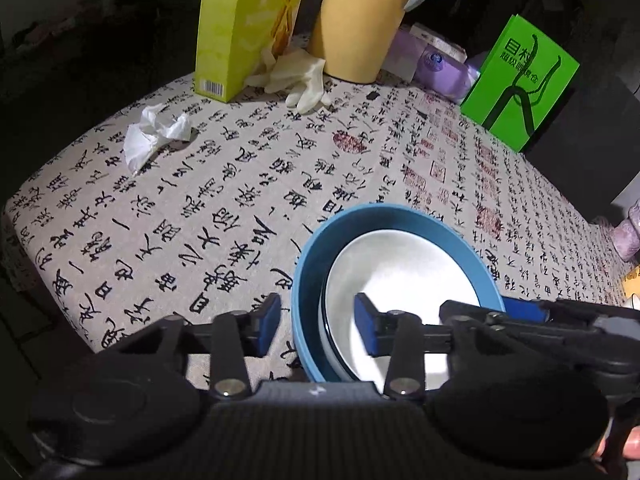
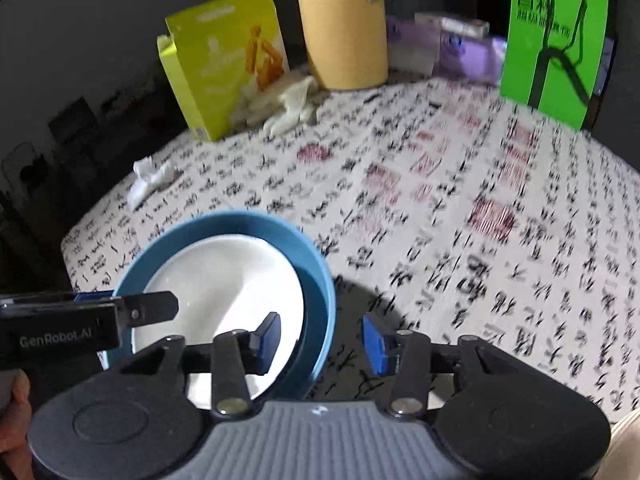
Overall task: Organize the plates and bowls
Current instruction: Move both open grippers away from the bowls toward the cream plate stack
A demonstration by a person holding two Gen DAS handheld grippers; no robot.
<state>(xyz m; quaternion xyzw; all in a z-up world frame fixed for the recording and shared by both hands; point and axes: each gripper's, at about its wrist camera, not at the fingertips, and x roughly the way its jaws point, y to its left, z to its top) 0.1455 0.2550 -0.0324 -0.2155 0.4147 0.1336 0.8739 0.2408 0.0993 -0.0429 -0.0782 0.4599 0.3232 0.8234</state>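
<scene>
White plate (image 1: 396,268) sits inside blue bowl (image 1: 320,248), on the calligraphy-print tablecloth (image 1: 200,200), near edge. Left gripper (image 1: 318,320) straddles the bowl's left rim, pads apart, not pressing. Right gripper (image 2: 322,338) straddles the right rim, also open w/ nothing pinched. Far back: yellow box (image 1: 244,28), jug (image 1: 360,20), rubber glove (image 1: 296,76), crumpled tissue (image 1: 154,136), green box (image 1: 520,84).
</scene>
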